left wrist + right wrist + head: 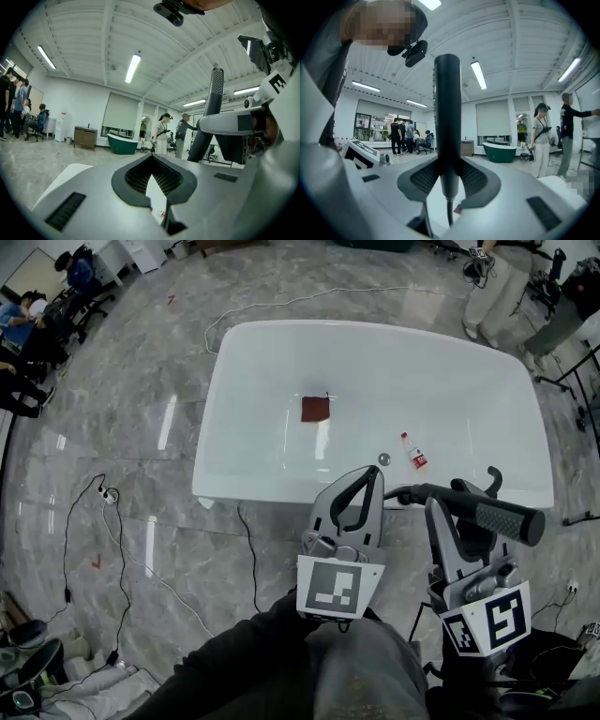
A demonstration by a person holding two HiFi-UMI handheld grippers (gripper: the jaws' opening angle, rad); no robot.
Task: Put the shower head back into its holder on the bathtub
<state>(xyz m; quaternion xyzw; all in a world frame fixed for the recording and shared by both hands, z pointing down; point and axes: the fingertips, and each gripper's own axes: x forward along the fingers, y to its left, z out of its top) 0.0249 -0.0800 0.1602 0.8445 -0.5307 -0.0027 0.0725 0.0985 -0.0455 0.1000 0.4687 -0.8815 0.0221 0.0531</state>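
Observation:
My right gripper [435,506] is shut on the dark shower head [487,514], which lies across its jaws just in front of the white bathtub's near rim [281,491]. The textured end points right. In the right gripper view the shower head [447,108] stands upright between the pads, right gripper [448,164], its hose hanging below. A dark curved fitting [493,477] sits on the rim beside it. My left gripper [373,476] is shut and empty, close to the left of the shower head [213,108]; left gripper [152,156].
Inside the tub lie a red square [315,409], a small bottle [414,452] and the drain [383,458]. Cables [122,559] trail over the marble floor at left. People stand at the far right [492,287] and sit at the far left [23,315].

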